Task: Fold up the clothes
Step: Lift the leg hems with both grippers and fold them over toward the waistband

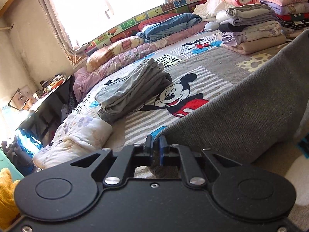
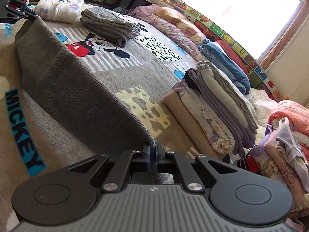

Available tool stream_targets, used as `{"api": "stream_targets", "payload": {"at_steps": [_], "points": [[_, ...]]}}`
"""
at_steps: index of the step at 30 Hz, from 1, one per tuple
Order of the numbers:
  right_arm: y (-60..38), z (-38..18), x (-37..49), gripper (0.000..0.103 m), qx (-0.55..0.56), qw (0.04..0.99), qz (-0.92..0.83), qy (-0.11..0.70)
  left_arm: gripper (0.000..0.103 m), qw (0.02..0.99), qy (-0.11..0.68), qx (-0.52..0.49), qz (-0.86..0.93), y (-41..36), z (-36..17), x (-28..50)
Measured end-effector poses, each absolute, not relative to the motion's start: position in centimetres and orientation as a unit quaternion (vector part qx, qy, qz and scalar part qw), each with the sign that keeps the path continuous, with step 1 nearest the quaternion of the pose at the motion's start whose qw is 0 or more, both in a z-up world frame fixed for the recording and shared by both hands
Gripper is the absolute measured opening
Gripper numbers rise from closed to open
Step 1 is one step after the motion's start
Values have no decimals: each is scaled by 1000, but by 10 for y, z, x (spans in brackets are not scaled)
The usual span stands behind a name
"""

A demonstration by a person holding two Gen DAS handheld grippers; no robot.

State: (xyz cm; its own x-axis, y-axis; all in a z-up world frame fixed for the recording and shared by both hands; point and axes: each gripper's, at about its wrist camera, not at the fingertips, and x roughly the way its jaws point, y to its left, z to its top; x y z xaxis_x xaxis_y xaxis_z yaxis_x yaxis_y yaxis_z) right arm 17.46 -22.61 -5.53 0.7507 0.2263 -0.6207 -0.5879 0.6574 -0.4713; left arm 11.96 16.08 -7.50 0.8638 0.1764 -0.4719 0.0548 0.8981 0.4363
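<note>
- While both grippers pinch it, the grey cloth [image 2: 77, 89] hangs stretched between them, held up a little above the Mickey blanket [image 1: 202, 73] on the bed; its bottom part sags down and seems to touch the blanket
- Its long way runs from one gripper straight across to the other; the top edge is pulled tight like a line
- The left gripper [image 1: 156, 145] has its fingers squeezed together on one end of the top edge; from there the cloth runs away to the right
- The right gripper [image 2: 152, 152] has its fingers squeezed together on the other end; from there the cloth runs away to the left, up to the left gripper [image 2: 29, 14] at the far end
- Both grippers are right at the cloth, so neither one is nearer; I think the next move needs the two ends to go the same way together, or the fold will come out crooked
- A folded grey pile [image 1: 133, 90] lies further off on the blanket, past Mickey's face; a taller stack of folded clothes [image 2: 214, 104] sits well apart on the right gripper's side; a white flowery bundle [image 1: 77, 135] lies near the left gripper
</note>
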Motion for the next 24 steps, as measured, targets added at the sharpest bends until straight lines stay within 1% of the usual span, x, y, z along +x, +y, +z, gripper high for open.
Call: {"api": "stream_targets", "payload": {"at_steps": [10, 11, 12, 19, 22, 23, 24], "points": [[-215, -81, 236, 6, -319, 854, 247, 328, 4, 932, 294, 211, 31, 168, -91, 159], [-215, -82, 241, 6, -314, 853, 248, 336, 3, 931, 297, 213, 30, 168, -94, 162], [-215, -85, 246, 6, -308, 851, 250, 344, 0, 929, 298, 214, 31, 168, -96, 165], [-213, -86, 265, 6, -297, 843, 260, 365, 0, 929, 303, 208, 46, 179, -96, 172], [-214, -87, 269, 6, -291, 839, 263, 376, 1, 942, 296, 148, 58, 199, -76, 160], [-215, -89, 269, 6, -292, 839, 263, 378, 12, 946, 296, 121, 55, 207, -70, 155], [-216, -92, 269, 6, -292, 838, 263, 378, 34, 949, 296, 94, 50, 215, -64, 149]]}}
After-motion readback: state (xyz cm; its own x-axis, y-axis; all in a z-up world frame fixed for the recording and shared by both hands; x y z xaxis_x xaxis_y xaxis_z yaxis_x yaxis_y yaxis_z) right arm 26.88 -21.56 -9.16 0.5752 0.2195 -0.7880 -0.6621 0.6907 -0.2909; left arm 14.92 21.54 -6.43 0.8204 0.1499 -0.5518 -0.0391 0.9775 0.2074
